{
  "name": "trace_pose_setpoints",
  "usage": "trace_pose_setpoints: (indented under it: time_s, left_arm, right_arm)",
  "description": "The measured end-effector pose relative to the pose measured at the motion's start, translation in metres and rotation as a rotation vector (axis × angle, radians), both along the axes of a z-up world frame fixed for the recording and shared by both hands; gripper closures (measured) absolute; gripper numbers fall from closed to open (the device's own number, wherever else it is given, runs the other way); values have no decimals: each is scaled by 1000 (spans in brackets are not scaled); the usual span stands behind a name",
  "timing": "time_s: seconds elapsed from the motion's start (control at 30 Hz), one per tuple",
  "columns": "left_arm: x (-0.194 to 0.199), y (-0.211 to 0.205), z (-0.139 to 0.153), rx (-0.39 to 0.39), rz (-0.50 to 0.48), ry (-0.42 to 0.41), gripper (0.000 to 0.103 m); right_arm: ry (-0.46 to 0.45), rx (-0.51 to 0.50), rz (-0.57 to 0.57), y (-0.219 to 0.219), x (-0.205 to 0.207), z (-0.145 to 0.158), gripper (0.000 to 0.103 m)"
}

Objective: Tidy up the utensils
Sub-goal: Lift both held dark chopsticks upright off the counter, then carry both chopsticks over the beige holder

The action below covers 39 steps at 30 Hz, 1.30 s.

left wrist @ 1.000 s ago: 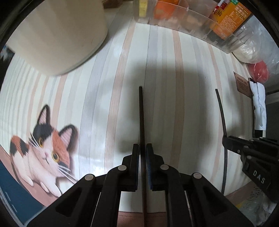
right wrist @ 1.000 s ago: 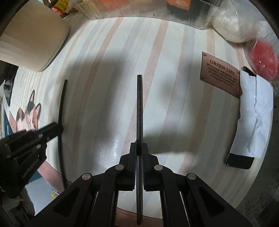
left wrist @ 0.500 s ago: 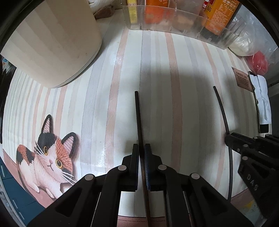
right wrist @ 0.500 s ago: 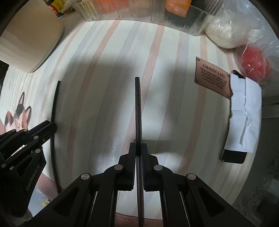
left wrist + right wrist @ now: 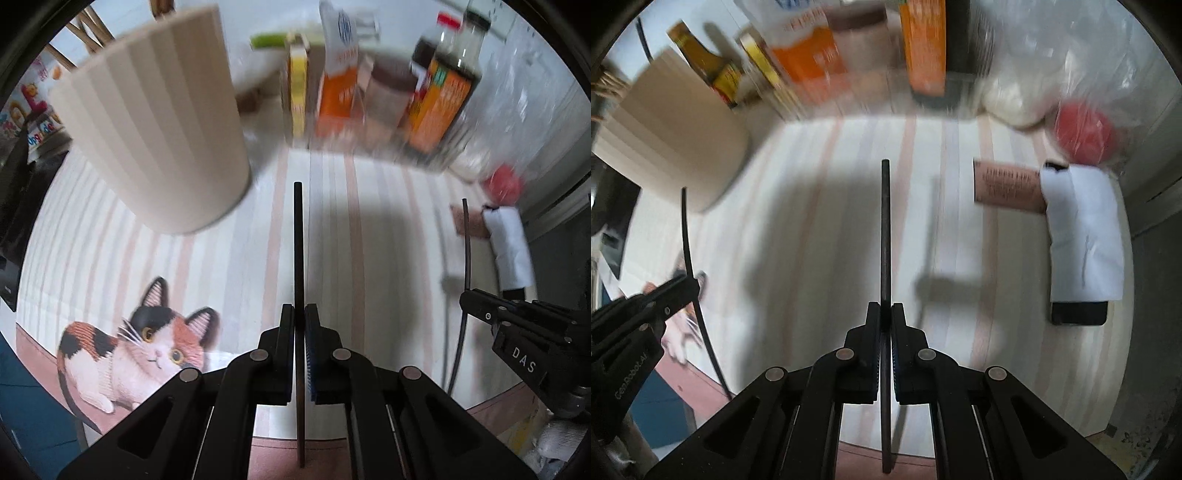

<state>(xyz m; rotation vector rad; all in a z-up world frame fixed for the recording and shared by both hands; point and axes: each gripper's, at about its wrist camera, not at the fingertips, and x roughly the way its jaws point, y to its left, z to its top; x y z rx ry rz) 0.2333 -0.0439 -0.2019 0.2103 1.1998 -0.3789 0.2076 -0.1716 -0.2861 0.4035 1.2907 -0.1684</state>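
Two dark chopsticks were held, one clamped in each closed hand-held gripper: the left hand-held gripper [image 5: 300,319] gripped the left chopstick [image 5: 298,243], the right hand-held gripper [image 5: 885,317] the right chopstick [image 5: 885,229]. Both sticks pointed forward beyond the fingertips above the striped mat [image 5: 388,236], with a beige ribbed cup [image 5: 155,122] ahead to the left.

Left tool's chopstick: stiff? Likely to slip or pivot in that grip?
Probably stiff: the chopstick runs straight past the left tool. It may pivot, since it is thin, smooth-looking and pinched at one spot. Likely light; the pinch alone carries it.

Motion-blurred fisheye views (soft shadows, dim edges)
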Motion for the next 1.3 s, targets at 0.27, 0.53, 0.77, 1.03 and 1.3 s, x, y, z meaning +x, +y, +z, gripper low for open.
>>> trace_pose_setpoints:
  time_s: [0.27, 0.53, 0.77, 1.03, 1.3]
  left_arm:
    - [12, 13, 44, -74, 31, -123, 100]
    - [40, 13, 131, -180, 60, -328, 100]
    - [81, 25, 227, -277, 108, -475, 100]
    - [98, 37, 254, -241, 183, -582, 101]
    - [94, 43, 212, -120, 279, -561, 102]
  right_arm:
    - [-200, -29, -8, -7, 8, 62, 98]
    - [-493, -100, -7, -8, 41, 156, 100]
    - [-674, -96, 16, -18, 91, 237, 103]
    - [-573, 102, 28, -32, 142, 236, 103]
    - [-212, 270, -70, -50, 151, 99, 65]
